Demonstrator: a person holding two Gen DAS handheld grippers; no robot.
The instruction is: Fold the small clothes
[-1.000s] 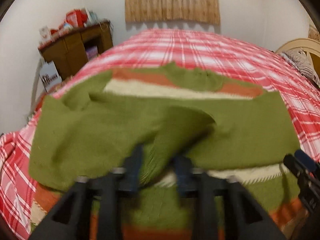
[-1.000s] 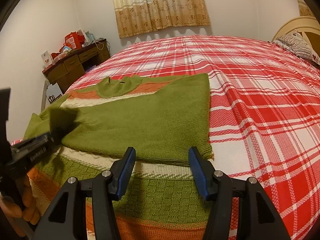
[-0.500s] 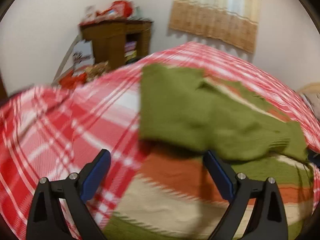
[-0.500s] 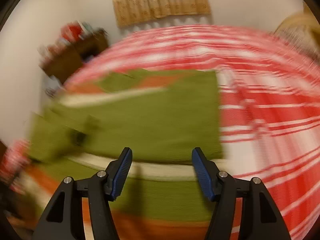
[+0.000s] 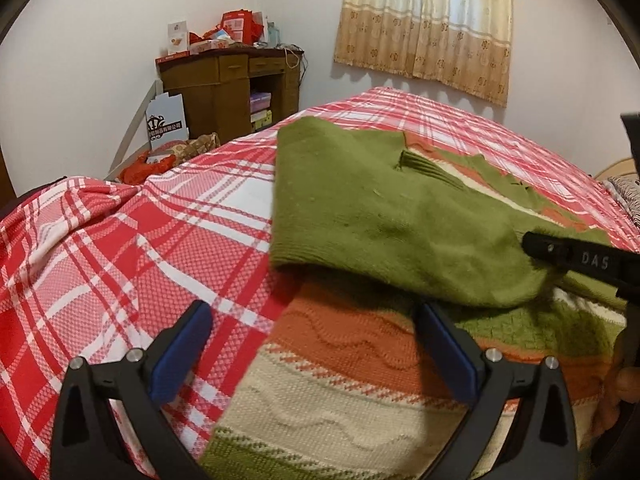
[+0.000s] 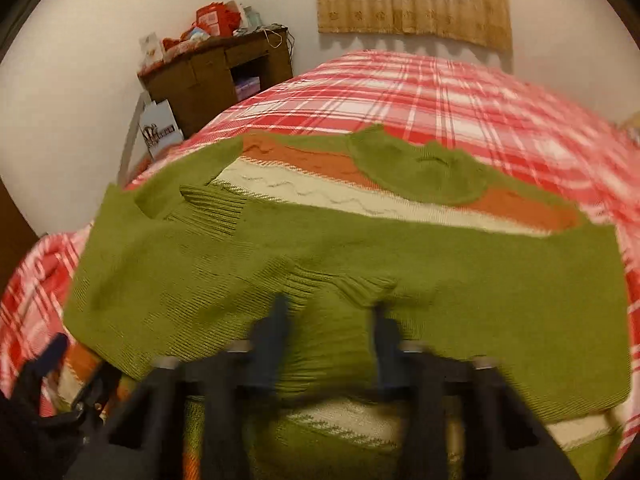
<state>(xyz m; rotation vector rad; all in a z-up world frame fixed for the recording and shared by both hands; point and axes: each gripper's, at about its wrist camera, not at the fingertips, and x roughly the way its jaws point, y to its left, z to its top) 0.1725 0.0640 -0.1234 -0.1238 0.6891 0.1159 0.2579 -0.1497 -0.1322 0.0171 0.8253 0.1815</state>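
A knitted sweater (image 5: 340, 364) with green, orange and cream bands lies flat on the bed, both green sleeves folded across its chest. My left gripper (image 5: 310, 314) hovers over the sweater's left edge; its jaws are opening wide and nothing is pressed between them. In the right wrist view my right gripper (image 6: 328, 320), blurred, has its jaws closing on a bunched green sleeve (image 6: 460, 276) near the ribbed cuffs, and the knit puckers between the pads. One black finger (image 5: 580, 258) of it rests on the sleeve (image 5: 400, 220) in the left wrist view.
The bed's red and white plaid cover (image 5: 120, 260) spreads left and far behind the sweater. A brown wooden cabinet (image 5: 232, 88) topped with red boxes stands by the wall, a printed bag (image 5: 166, 122) leaning against it. A curtain (image 5: 424, 24) hangs behind. A pillow (image 5: 624, 188) lies far right.
My left gripper let go of the green sleeve, swung left to the sweater's edge and opened wide. My right gripper moved left over the folded sleeves and its jaws narrowed onto the knit.
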